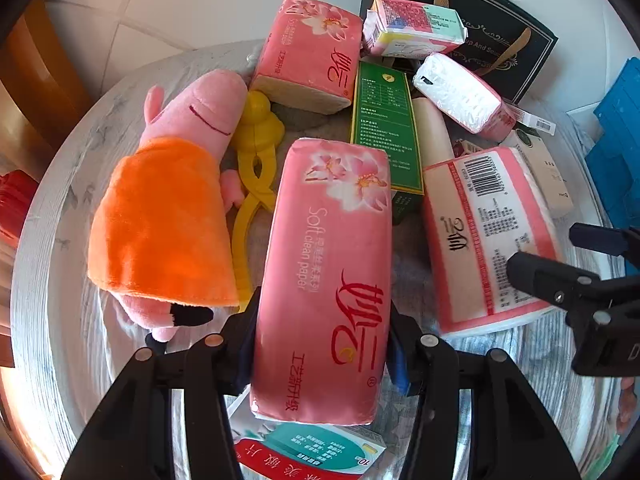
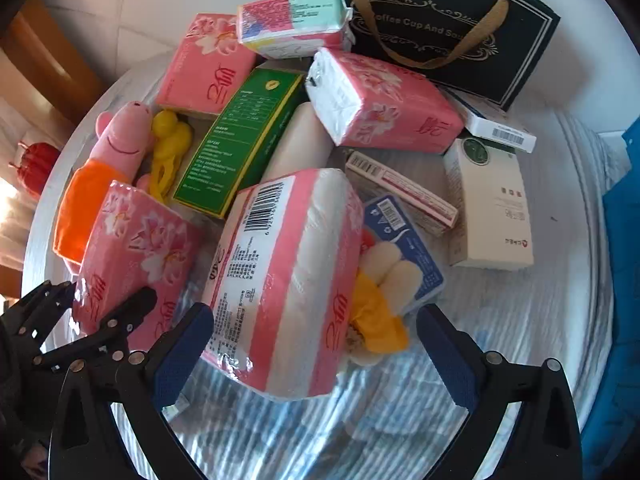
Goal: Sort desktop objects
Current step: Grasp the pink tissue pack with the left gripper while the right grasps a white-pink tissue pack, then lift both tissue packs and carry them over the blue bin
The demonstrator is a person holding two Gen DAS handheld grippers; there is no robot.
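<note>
Our left gripper (image 1: 322, 344) clamps one pink tissue pack (image 1: 324, 280) to lift it; our right gripper (image 2: 316, 354) stands wide apart around another pack (image 2: 280, 280).

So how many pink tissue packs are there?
4: one in the left tongs, one between the open right tongs, one at the back by the pig toy, one beside the black bag. More may be hidden.

I read "Soft clean paper" on the pink tissue pack (image 1: 320, 280) in my left tongs (image 1: 320, 350), and "Coffee Cup And Sou…" in gold on the black gift bag (image 2: 432, 28) behind the pile.
</note>
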